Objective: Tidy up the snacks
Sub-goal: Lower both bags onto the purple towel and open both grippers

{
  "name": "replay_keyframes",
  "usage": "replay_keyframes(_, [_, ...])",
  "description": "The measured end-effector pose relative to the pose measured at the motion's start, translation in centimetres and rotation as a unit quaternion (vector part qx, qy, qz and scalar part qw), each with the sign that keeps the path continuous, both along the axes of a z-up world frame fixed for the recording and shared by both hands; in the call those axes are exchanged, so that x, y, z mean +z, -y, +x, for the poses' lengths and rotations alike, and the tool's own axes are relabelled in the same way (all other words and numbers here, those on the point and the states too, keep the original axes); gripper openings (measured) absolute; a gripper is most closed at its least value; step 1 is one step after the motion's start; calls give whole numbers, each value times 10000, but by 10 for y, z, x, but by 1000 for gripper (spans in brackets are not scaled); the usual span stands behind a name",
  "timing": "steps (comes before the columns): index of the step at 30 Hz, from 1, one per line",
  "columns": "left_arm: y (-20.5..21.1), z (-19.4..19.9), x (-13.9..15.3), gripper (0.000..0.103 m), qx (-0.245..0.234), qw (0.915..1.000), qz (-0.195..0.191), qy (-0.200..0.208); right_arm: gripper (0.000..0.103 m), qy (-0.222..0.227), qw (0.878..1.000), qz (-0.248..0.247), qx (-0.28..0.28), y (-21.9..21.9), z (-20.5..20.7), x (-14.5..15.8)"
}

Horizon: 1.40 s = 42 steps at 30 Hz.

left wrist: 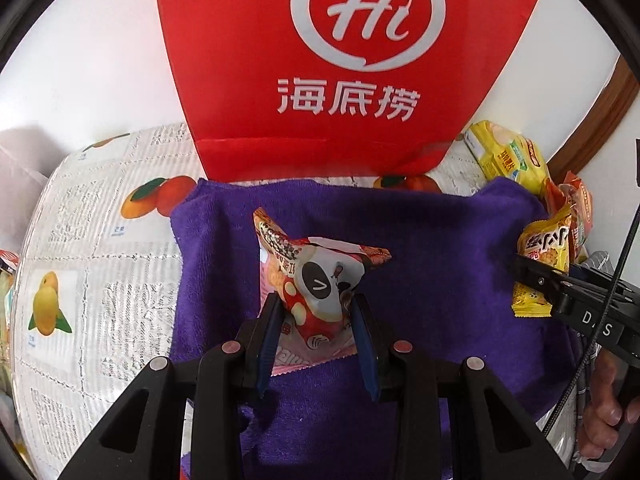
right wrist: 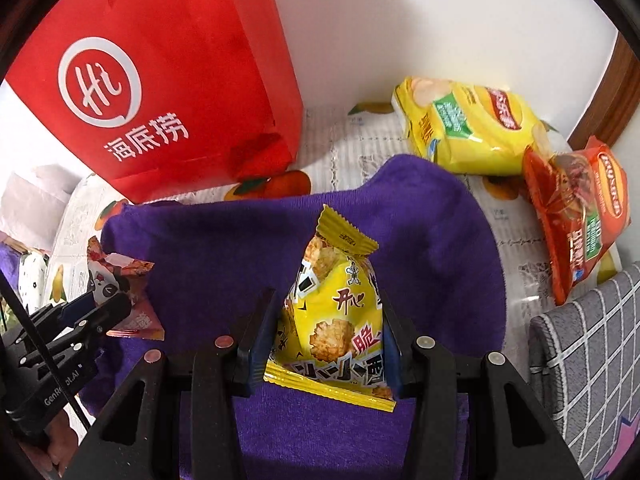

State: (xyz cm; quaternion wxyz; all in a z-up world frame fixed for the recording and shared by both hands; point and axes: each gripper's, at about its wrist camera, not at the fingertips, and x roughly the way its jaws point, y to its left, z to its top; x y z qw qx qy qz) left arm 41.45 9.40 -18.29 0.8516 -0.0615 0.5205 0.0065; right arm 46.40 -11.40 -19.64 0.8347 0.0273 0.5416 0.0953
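A: Left gripper [left wrist: 316, 312] status?

B: Pitched steeply downward over the purple towel [left wrist: 440, 248]. Jaws narrowed, clamped on the red-and-white snack packet [left wrist: 316, 276], which sits above the towel's centre.

A: Right gripper [right wrist: 326, 320]?

B: Same downward pitch, at the towel's right side. Jaws partly closed, gripping the yellow snack packet [right wrist: 336, 312] by both sides. The red paper bag [left wrist: 352, 60] stands behind the towel.

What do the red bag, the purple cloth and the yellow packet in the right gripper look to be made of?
Red bag: matte paper, judging by its crisp folds. Purple cloth: soft terry or microfibre, fuzzy napped surface. Yellow packet: glossy plastic film, with crimped seals and highlights.
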Motion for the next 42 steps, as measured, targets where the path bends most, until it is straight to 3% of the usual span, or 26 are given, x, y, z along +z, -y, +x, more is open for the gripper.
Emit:
replay_keyframes(18, [3,2,-1,33,-33,10000,-23,-16,48,-130,9998,-99,93,-10,5,-12])
replay_keyframes(23, [0,2,0,33,-2,9998,-201,-38,57,-64,9996,-140,248,-15,2,-11])
replay_keyframes(28, [3,-1,8,34,-81,9997,-196,96,59,62,9995,-122,289,-15,-3,-1])
replay_keyframes(33, [4,-6,20,52,-115,9994,-106,320,59,335,9990,-131,280,-13,-11,17])
replay_keyframes(42, [5,-10,36,52,-99,9988,-88,477,59,794,9962,-300,187,-13,-30,44])
